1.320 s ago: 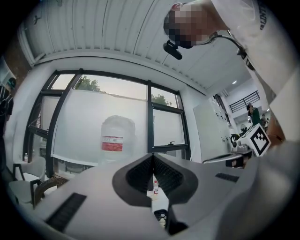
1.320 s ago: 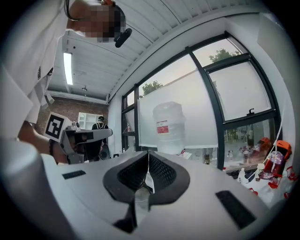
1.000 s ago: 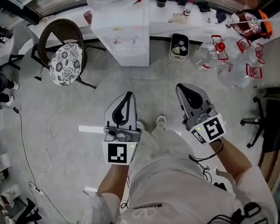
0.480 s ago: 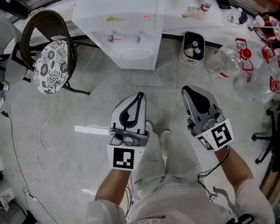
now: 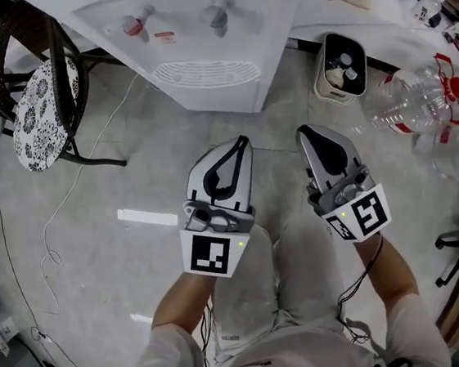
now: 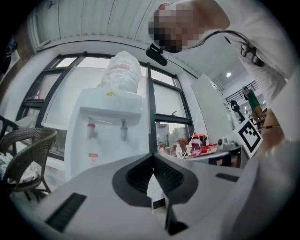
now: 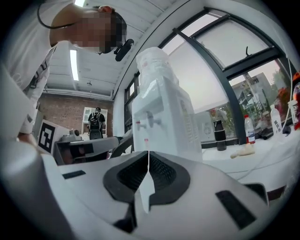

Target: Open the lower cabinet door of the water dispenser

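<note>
The white water dispenser (image 5: 195,26) stands at the top of the head view, showing its two taps and drip grille; its lower cabinet door is hidden under that overhang. My left gripper (image 5: 241,142) and right gripper (image 5: 302,132) are held side by side over the floor just short of it, both shut with nothing in them. In the left gripper view the dispenser (image 6: 105,136) with its bottle on top rises straight ahead beyond the shut left gripper (image 6: 152,157). In the right gripper view the dispenser (image 7: 161,122) stands ahead of the shut right gripper (image 7: 148,153).
A wicker chair with a patterned cushion (image 5: 37,118) stands left of the dispenser. A small bin (image 5: 340,67) and clear water bottles (image 5: 422,103) lie to its right. A white cable (image 5: 47,240) trails across the floor at the left.
The head and both grippers have dropped lower and come nearer the dispenser, which now fills the top of the head view. Both grippers stayed shut and side by side.
</note>
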`<state>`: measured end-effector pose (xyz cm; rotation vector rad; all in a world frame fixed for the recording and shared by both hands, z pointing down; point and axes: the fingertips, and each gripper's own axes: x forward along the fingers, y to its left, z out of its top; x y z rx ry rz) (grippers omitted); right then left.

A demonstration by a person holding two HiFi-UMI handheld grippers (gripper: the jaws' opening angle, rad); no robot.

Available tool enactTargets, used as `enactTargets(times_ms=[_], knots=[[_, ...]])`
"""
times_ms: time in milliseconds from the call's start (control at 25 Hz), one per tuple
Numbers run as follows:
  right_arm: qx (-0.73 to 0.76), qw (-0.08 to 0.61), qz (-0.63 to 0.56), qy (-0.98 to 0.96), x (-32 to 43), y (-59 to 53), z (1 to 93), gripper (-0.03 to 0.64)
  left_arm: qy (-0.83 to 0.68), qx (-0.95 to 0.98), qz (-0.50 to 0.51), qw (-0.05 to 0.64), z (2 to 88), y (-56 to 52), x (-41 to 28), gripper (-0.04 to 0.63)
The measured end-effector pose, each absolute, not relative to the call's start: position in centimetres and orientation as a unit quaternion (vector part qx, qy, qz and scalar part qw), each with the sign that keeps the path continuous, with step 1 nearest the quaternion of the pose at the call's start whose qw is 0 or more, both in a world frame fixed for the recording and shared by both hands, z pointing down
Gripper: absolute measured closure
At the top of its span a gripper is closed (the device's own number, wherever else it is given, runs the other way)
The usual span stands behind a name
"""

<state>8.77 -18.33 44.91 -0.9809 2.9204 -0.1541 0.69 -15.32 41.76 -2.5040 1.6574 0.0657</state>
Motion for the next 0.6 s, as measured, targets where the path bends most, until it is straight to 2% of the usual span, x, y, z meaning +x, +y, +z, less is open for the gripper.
enactTargets(times_ms=[600], knots=[[-0.302,0.012,-0.042,0.952,5.0,-23.9,58.5,0.598,0.526,-0.847,0.011,0.069,54.8,-20.9,0.9,0.594]])
